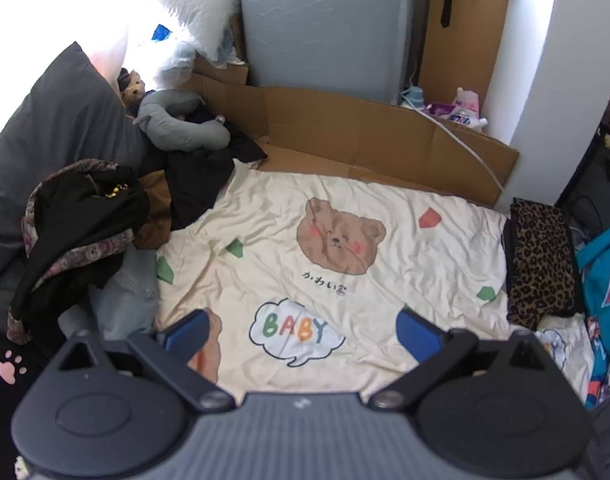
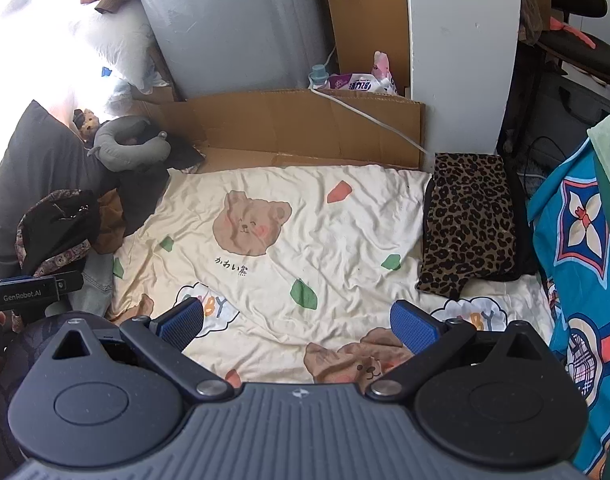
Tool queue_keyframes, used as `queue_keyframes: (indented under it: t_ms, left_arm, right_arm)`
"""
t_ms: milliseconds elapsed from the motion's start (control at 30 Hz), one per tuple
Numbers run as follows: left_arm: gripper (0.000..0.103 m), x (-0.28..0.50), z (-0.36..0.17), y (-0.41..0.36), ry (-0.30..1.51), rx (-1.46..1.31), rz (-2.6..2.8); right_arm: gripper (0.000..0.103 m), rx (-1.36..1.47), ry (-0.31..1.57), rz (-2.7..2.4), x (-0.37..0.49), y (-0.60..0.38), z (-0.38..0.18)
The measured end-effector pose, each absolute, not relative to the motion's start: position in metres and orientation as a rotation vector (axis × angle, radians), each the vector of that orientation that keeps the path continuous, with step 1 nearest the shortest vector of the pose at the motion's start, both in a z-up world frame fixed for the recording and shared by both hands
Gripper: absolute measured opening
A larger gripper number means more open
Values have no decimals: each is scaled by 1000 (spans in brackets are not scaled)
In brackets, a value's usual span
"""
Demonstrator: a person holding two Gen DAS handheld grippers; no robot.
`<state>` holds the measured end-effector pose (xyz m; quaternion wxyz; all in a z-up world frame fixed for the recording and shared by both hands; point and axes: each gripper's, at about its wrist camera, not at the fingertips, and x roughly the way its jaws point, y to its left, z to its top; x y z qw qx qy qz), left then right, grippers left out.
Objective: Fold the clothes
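Clothes (image 1: 85, 216) lay heaped at the left edge of the bed, dark garments tangled with a patterned piece and something brown, and denim showing beneath them. I saw a folded leopard-print garment (image 2: 469, 220) lying flat on the right side of the bedsheet (image 2: 305, 240), close to the cardboard (image 2: 305, 128) that stood along the far edge. The cream sheet, printed with bear faces and "BABY" clouds, was wrinkled and bare across its middle. My left gripper (image 1: 303, 330) hung above the near part of the sheet with its blue-padded fingers (image 1: 419, 334) spread wide and nothing between them. My right gripper (image 2: 297, 322) hovered over the sheet too, its fingers (image 2: 181, 320) likewise wide apart and holding nothing. From the right wrist view, part of the other device showed at the far left edge, beside the heap. A grey neck pillow (image 1: 177, 124) rested behind the pile against a dark pillow (image 1: 53, 128). A blue patterned cloth (image 2: 577, 240) hung at the right, just beside the leopard-print piece.
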<state>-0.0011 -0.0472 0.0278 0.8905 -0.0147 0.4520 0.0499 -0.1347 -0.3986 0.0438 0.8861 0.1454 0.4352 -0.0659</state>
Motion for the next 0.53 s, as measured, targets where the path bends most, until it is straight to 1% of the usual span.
queue_keyframes:
  t_ms: [200,533]
  left_arm:
    - [101,1,25,-42,948,-67,115]
    - [102,0,27,-46,934,-37,137]
  right_arm:
    - [102,296,909,-136,-135,-399,43]
    - [102,316,897,-134,-137,-403,43]
